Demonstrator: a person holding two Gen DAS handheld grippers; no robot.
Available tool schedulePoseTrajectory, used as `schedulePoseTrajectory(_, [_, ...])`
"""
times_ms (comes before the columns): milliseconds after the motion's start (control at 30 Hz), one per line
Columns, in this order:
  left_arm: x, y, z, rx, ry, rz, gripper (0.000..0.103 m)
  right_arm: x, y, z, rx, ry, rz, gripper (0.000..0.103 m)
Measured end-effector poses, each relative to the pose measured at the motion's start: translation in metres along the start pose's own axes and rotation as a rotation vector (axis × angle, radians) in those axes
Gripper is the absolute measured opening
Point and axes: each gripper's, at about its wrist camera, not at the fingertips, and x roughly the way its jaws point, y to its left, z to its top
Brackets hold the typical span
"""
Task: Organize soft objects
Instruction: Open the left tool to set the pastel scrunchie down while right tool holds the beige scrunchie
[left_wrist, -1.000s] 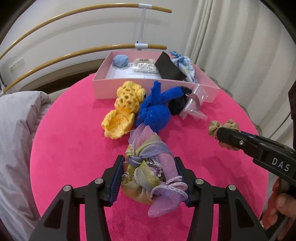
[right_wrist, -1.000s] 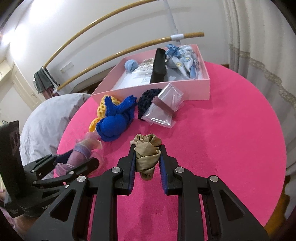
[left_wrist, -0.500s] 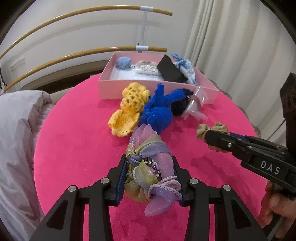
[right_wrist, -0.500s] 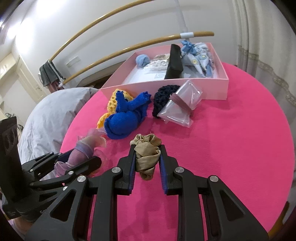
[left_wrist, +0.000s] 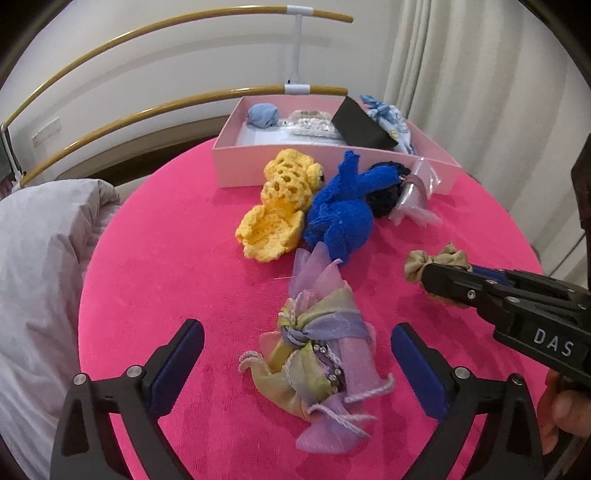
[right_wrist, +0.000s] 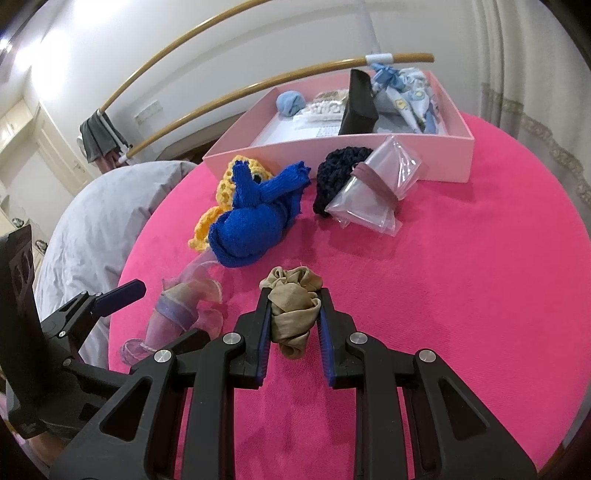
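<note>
A pastel purple-green fabric bundle (left_wrist: 317, 354) lies on the pink round table (left_wrist: 166, 266) between the wide-open jaws of my left gripper (left_wrist: 295, 350); it also shows in the right wrist view (right_wrist: 177, 314). My right gripper (right_wrist: 293, 314) is shut on a tan scrunchie (right_wrist: 291, 302), which also shows in the left wrist view (left_wrist: 436, 260). Further back lie a blue knit piece (left_wrist: 340, 218), a yellow crochet piece (left_wrist: 277, 214), a black knit piece (right_wrist: 336, 173) and a clear plastic bag (right_wrist: 376, 184).
A pink open box (left_wrist: 332, 173) stands at the table's far edge, holding a light blue ball (left_wrist: 262, 114), white beaded item, black pouch (right_wrist: 358, 103) and blue patterned cloth. A grey padded cover (left_wrist: 40, 266) lies left of the table. Curved wooden rails run behind.
My left gripper has opened and let the pastel bundle go onto the table. My right gripper stays shut on the tan scrunchie.
</note>
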Motion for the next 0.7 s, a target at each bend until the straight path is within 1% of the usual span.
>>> schedulePoseTrajectory(67, [0.006,0.003,0.001,-0.005,0.011,-0.006,0.093,0.003,0.0,0.0,-0.002,0.005,-0.003,0.021])
schedulePoseTrajectory(100, [0.008,0.004,0.002,-0.009,0.016,-0.012,0.083,0.005,0.0,0.0,-0.001,0.009,-0.004,0.021])
schedulePoseTrajectory(133, [0.011,0.005,0.002,-0.014,0.024,-0.019,0.07,0.006,0.0,-0.001,-0.001,0.011,-0.005,0.021])
schedulePoseTrajectory(200, [0.017,0.008,0.004,-0.024,0.042,-0.041,0.055,0.008,-0.002,-0.001,0.003,0.015,-0.007,0.021])
schedulePoseTrajectory(267, [0.018,0.009,0.005,-0.019,0.032,-0.05,0.045,0.009,-0.003,-0.001,0.003,0.018,-0.011,0.021])
schedulePoseTrajectory(300, [0.018,0.009,0.006,-0.018,0.032,-0.057,0.042,0.01,-0.003,-0.002,0.004,0.019,-0.012,0.021])
schedulePoseTrajectory(400, [0.016,0.01,0.006,-0.007,0.021,-0.064,0.04,0.011,-0.004,0.0,0.007,0.022,-0.014,0.021])
schedulePoseTrajectory(433, [0.015,0.01,0.006,-0.004,0.023,-0.063,0.042,0.012,-0.004,0.001,0.006,0.023,-0.014,0.021])
schedulePoseTrajectory(467, [0.016,0.009,0.006,0.003,0.03,-0.057,0.045,0.012,-0.004,0.001,0.005,0.023,-0.014,0.021])
schedulePoseTrajectory(533, [0.016,0.009,0.004,0.002,0.024,-0.031,0.057,0.015,-0.002,0.001,0.003,0.028,-0.013,0.021])
schedulePoseTrajectory(600, [0.015,0.009,0.003,-0.001,0.019,-0.048,0.057,0.017,-0.001,0.001,0.001,0.033,-0.011,0.021])
schedulePoseTrajectory(700, [0.015,0.01,0.003,-0.005,0.017,-0.041,0.058,0.018,-0.002,0.001,0.001,0.035,-0.008,0.021])
